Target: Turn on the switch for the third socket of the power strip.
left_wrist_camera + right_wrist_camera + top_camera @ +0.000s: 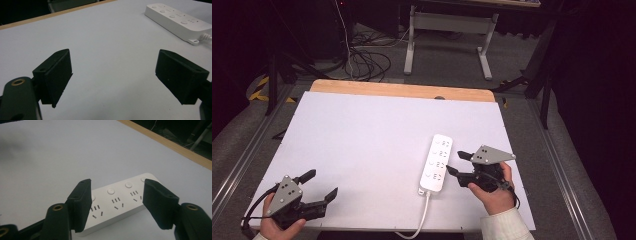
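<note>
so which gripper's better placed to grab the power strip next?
Right. The right gripper sits just beside the power strip, jaws open and aimed at it, with nothing between them. The left gripper is open at the near left corner of the table, well away.

A lab or test room, probably, though its dark edges are hiding much: a white-topped counter is standing on grey carpet, loose cables are lying behind it, and a metal bench frame is standing further back.
</note>
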Demonstrator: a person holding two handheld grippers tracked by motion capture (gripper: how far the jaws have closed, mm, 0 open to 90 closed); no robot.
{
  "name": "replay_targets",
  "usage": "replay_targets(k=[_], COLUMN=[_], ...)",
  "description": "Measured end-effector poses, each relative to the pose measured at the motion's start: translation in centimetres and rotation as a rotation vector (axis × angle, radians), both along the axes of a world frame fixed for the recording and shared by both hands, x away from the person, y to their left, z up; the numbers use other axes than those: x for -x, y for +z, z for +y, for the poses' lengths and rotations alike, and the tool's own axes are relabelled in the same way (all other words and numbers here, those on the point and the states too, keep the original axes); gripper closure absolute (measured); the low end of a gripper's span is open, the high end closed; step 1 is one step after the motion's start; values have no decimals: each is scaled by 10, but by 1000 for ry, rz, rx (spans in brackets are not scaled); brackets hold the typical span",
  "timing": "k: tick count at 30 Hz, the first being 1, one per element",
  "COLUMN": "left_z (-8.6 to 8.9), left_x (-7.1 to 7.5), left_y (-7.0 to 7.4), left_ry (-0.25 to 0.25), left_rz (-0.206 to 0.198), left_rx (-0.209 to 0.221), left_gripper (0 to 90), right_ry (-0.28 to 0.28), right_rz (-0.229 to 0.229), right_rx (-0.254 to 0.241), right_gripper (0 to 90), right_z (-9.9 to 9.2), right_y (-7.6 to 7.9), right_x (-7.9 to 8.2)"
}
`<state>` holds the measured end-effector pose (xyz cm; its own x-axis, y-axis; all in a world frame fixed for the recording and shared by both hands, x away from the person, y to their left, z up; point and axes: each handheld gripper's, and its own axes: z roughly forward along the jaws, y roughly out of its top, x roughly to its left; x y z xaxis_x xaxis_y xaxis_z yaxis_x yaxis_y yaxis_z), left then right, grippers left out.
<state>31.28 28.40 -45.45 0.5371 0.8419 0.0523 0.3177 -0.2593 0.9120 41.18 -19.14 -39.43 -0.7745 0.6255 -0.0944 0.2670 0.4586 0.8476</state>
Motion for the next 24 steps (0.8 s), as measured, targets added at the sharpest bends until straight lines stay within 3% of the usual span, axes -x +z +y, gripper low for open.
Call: replay_targets(k=[24], left_z=[0], left_x=[0], left_y=[0], left_ry=[-2], left_rz=[4], left_rx=[2], left_gripper=[143], right_ry=[45], right_rz=[-8], right_rx=[34], right_gripper=[478], right_z=[32], right_y=[17], right_x=[-29])
